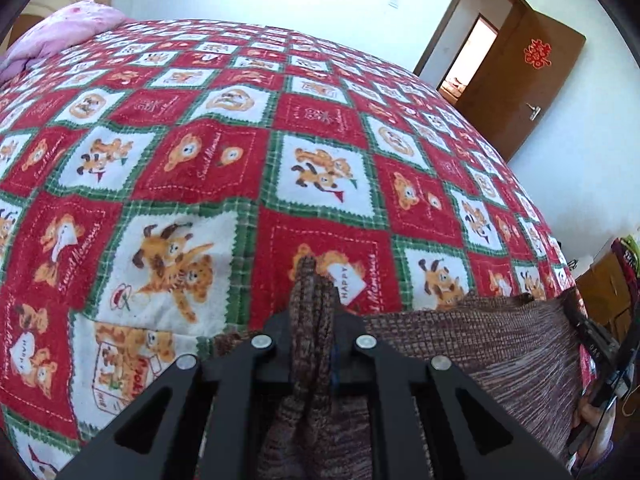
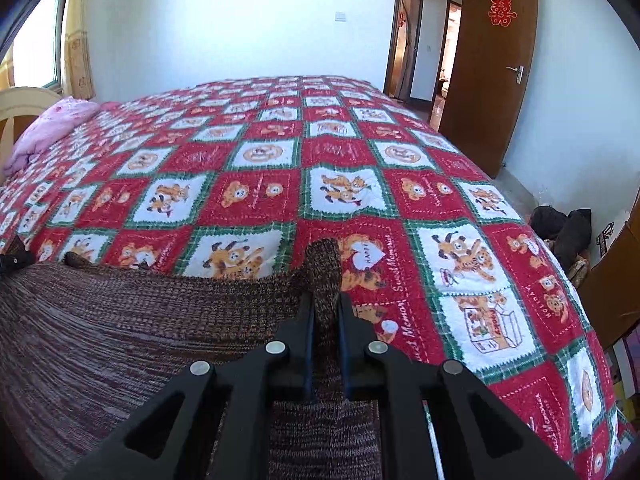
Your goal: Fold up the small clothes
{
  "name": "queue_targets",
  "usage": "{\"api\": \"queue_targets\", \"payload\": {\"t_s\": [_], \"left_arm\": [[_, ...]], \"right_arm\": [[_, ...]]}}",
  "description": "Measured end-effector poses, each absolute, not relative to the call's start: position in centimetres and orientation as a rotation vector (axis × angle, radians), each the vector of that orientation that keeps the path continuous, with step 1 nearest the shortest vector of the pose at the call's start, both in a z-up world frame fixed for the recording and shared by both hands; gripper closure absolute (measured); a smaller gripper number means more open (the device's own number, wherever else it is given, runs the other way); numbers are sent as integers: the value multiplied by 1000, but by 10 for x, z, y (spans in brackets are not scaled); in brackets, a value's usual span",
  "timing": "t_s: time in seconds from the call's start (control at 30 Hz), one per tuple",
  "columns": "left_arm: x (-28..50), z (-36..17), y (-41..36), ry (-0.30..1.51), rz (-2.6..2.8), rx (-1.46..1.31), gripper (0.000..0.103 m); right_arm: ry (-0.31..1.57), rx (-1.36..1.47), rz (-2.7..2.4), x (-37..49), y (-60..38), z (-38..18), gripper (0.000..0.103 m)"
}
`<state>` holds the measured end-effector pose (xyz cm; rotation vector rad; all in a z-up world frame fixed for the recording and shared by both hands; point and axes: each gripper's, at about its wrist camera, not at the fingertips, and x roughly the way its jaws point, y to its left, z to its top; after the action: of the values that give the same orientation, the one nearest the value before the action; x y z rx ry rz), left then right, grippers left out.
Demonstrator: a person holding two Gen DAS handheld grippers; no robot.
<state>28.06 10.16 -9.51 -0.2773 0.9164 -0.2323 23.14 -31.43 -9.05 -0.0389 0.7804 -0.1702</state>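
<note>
Bed [image 2: 280,152]: fills most of both views, covered by a bedspread [image 1: 224,128] of red and white squares with green plaid borders and cartoon dog and bear prints.

Door [image 2: 492,64]: brown wood, standing open at 1 o'clock in the right wrist view, with a red paper cut-out [image 2: 501,11] on its upper panel and a metal handle [image 2: 516,72].

Pillow [image 2: 52,128]: pink, at 10 o'clock on the far end of the bed, beside a cream headboard [image 2: 20,108].

Knitted garment [image 2: 120,320]: brown-and-maroon marled knit, stretched between the two tools over the near edge of the bed, at 6 to 8 o'clock in the right wrist view and 4 to 6 o'clock in the left wrist view [image 1: 460,352]. The top edge runs taut from one pinched corner to the other.

Left hand-held gripper [image 1: 314,312]: black, fingers closed on a bunched corner of the knitted garment, which sticks up past the tips.

Right hand-held gripper [image 2: 325,304]: black, fingers pinching the opposite corner of the knitted garment, a tab of knit rising above them.

Dark bundle [image 2: 560,224]: on the floor at 3 o'clock, against the wall.
</note>
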Motion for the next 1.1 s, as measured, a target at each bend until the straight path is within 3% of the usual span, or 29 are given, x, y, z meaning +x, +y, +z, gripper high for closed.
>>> {"api": "queue_targets", "payload": {"t_s": [0.17, 0.27, 0.37, 0.43, 0.5, 0.63, 0.97, 1.1], "left_arm": [[283, -98, 101, 934, -214, -278, 85], [283, -92, 104, 941, -189, -272, 81], [271, -69, 119, 896, -114, -239, 79], [254, -50, 129, 852, -99, -215, 64], [229, -35, 131, 819, -77, -134, 58], [185, -32, 119, 829, -131, -97, 58], [109, -79, 61, 934, -183, -74, 56], [101, -81, 50, 911, -151, 10, 48]], "right_arm": [[860, 4, -162, 243, -323, -104, 92], [870, 107, -155, 245, -340, -104, 78], [833, 286, -121, 231, -368, -92, 78], [648, 399, -225, 188, -391, -60, 78], [588, 388, -271, 155, -396, -34, 78], [705, 278, -158, 115, -359, -26, 78], [950, 199, -61, 60, -278, -98, 78], [975, 170, -87, 44, -275, -106, 78]]}}
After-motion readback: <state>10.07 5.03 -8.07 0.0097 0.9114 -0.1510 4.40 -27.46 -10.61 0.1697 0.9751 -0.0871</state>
